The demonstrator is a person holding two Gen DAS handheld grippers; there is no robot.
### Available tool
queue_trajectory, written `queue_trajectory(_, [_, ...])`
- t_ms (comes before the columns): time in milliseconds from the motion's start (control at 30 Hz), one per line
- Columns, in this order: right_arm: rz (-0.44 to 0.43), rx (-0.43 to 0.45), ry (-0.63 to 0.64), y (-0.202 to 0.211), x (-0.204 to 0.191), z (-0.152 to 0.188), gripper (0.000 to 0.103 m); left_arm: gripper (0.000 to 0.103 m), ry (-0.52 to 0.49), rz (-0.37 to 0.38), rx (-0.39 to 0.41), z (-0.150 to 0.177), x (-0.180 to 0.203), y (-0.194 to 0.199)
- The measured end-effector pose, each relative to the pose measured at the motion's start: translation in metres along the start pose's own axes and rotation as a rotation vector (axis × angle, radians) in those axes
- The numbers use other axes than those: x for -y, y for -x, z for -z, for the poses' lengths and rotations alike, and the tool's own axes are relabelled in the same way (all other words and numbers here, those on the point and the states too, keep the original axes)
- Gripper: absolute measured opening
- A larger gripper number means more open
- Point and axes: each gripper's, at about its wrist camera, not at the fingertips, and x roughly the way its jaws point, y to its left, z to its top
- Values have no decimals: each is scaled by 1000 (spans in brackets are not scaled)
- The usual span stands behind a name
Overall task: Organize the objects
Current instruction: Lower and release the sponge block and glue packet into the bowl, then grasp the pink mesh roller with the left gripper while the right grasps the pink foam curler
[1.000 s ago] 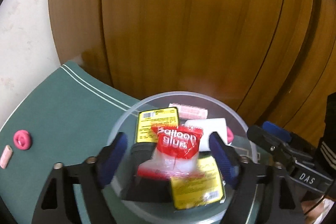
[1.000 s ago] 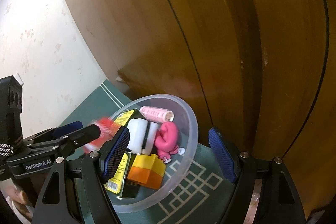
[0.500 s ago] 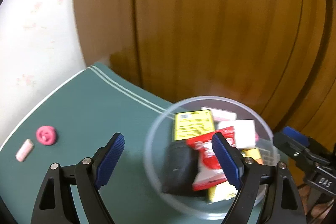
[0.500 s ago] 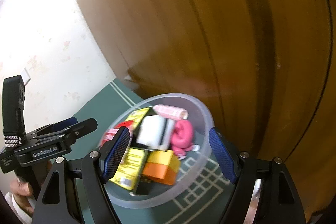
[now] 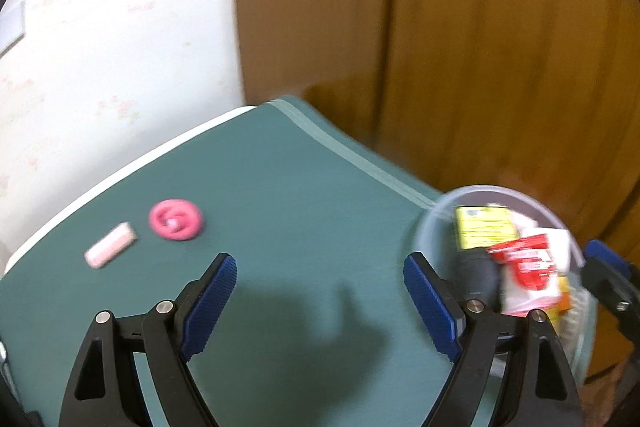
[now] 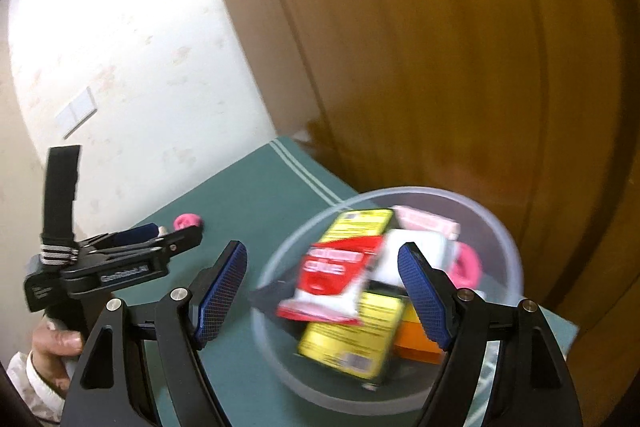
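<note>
A clear plastic bowl [image 6: 504,247] stands on the green mat at the right and shows in the left wrist view [image 5: 436,215] too. It holds a red balloon glue packet [image 6: 336,275], yellow boxes [image 6: 352,335], an orange block, a white roll and pink items. My left gripper [image 5: 320,291] is open and empty above the mat, left of the bowl. A pink round piece [image 5: 176,219] and a pale pink eraser [image 5: 110,251] lie on the mat ahead of it to the left. My right gripper [image 6: 322,287] is open and empty over the bowl's near side.
The green mat [image 5: 304,187] covers a small table with a white edge. A wooden door [image 6: 460,47] rises right behind the bowl. A pale wall [image 5: 100,47] stands at the left. My left gripper shows in the right wrist view [image 6: 120,263], held by a hand.
My left gripper let the red glue packet fall into the bowl, opened and swung left over the mat. My right gripper stayed open and shifted slightly over the bowl.
</note>
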Motion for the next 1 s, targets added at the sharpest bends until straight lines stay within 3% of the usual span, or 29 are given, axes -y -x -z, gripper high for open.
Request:
queue_trajectory(300, [-130,-117,86,-40,-57,-12,80,89,120,-132,-29,4,-80,-12])
queue_trajectory(433, [-130,-130,168,-71,-85,-14,80,96,202,-205,-38,6,-122,-23])
queue_trajectory(800, [-146,-234,224,-156,-143,-16,80,96,297,-357,-111,8,-193,-65])
queue_trajectory(1000, [-141,-282,222,-210,-165,-3,80,96,351,-339,-152,6,-210,-87])
